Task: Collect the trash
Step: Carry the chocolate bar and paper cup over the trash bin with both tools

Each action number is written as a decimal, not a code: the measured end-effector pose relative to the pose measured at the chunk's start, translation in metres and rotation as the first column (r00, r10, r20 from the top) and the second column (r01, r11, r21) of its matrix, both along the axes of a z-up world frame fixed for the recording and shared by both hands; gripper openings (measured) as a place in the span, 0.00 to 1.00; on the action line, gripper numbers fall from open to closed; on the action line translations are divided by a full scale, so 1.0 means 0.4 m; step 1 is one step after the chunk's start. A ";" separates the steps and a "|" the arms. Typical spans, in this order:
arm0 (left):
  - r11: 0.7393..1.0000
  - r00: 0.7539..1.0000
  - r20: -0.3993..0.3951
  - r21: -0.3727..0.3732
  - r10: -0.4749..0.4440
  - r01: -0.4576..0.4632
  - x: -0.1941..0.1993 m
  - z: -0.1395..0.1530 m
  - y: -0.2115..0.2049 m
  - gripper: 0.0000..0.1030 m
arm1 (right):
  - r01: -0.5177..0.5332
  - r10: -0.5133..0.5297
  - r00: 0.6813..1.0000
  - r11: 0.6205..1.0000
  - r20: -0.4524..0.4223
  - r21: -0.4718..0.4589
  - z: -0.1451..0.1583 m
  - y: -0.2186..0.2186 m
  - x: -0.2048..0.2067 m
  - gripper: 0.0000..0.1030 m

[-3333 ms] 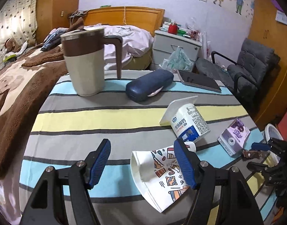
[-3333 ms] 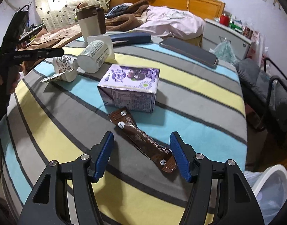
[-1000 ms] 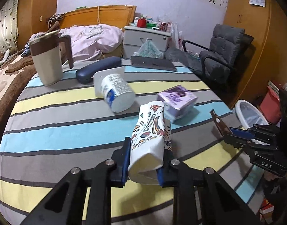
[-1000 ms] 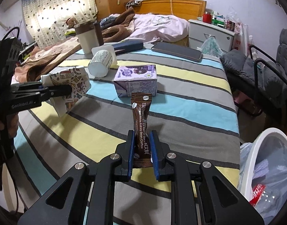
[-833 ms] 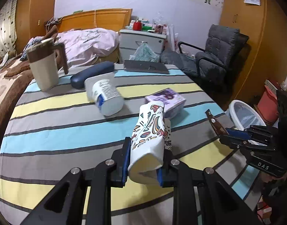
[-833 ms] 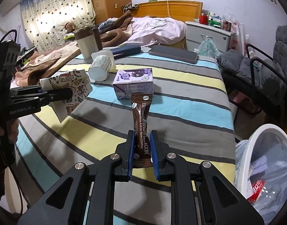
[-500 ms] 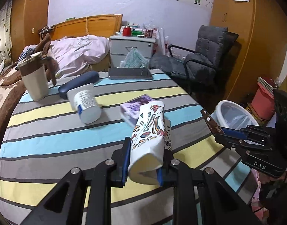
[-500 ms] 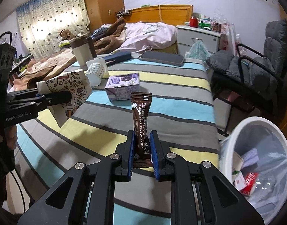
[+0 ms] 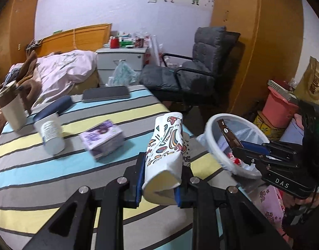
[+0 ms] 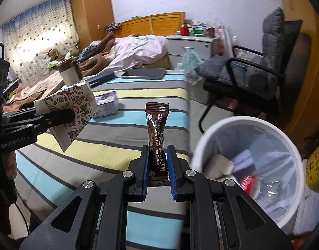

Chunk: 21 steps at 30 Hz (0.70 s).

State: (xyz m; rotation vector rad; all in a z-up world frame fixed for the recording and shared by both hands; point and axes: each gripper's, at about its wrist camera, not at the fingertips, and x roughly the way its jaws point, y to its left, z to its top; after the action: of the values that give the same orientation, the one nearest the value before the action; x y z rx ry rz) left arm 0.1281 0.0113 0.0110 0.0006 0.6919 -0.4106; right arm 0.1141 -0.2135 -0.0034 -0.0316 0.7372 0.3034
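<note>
My left gripper is shut on a squashed white paper cup with colourful drawings, held above the striped table's right side. The same cup shows at left in the right wrist view. My right gripper is shut on a brown coffee sachet that stands upright between the pads; the sachet hangs over the bin's rim in the left wrist view. A white trash bin with a liner and some rubbish stands on the floor just right of the table. A purple carton and a tipped white tub lie on the table.
On the striped tablecloth stand a lidded mug, a blue glasses case and a dark tablet. A grey armchair sits behind the bin. A bed and a nightstand lie beyond.
Both grippers have swung to the right with their loads, away from the table's middle. The bin has grown much larger in both views, and the sachet now hangs at its rim.
</note>
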 end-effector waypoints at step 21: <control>0.978 0.977 -0.041 -0.001 -0.210 0.210 0.040 -0.010 -0.321 0.24 | 0.242 -0.242 0.970 0.970 0.005 -0.002 0.003 -0.215 -0.060 0.18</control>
State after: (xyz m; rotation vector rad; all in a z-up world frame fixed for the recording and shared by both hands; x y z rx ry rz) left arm 0.1443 -0.1172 0.0069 0.0688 0.7356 -0.6137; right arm 0.0900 -0.2994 -0.0024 0.0548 0.7282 0.0685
